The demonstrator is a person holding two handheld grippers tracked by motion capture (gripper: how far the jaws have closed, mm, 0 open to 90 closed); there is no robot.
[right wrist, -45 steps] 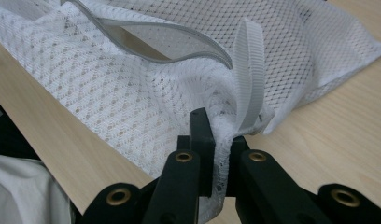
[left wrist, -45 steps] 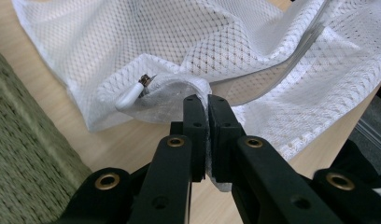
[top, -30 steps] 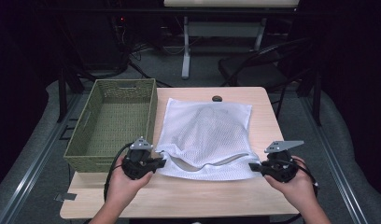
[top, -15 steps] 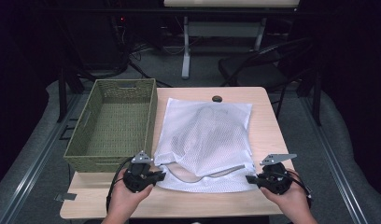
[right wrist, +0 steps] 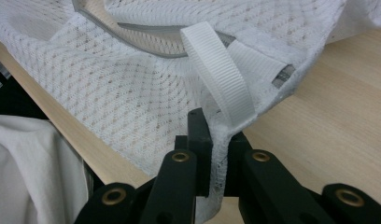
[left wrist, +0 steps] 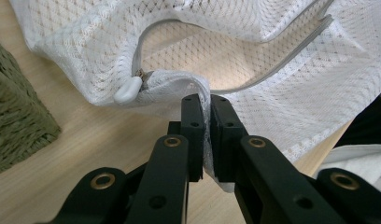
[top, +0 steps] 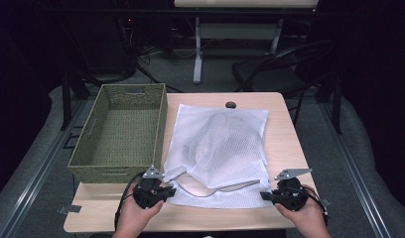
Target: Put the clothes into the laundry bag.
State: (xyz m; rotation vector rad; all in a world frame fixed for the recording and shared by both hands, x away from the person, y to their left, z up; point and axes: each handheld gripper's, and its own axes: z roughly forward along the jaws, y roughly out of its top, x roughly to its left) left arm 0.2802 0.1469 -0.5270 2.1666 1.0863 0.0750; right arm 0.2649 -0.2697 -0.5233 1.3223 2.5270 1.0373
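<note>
1. The white mesh laundry bag (top: 218, 148) lies flat on the wooden table (top: 285, 134), just beside the green woven basket (top: 122, 131). Its near edge sits close to my side of the table.

2. A second ago my two grippers were farther up the table. Now they have come back toward me, and the bag's near edge has come with them. The bag looks longer and smoother than before, so I think the pull is stretching it flat.

3. My left gripper (left wrist: 203, 103) has its jaws pressed together on the bag's near left corner, with mesh pinched between them. My right gripper (right wrist: 215, 122) is pinching the near right corner the same way.

4. The bag is see-through netting with tiny diamond holes. Its zipper mouth hangs open in a long curve along the near side. The little white zipper pull (left wrist: 128, 90) rests just beside my left gripper's tips. A white ribbon loop (right wrist: 221, 74) sticks up from the corner just above my right gripper's tips.

5. There is a soft bump in the middle of the bag, but I cannot tell if something is inside.

6. The basket is empty. A small dark round thing (top: 231, 104) sits on the far edge of the table, just past the bag.
</note>
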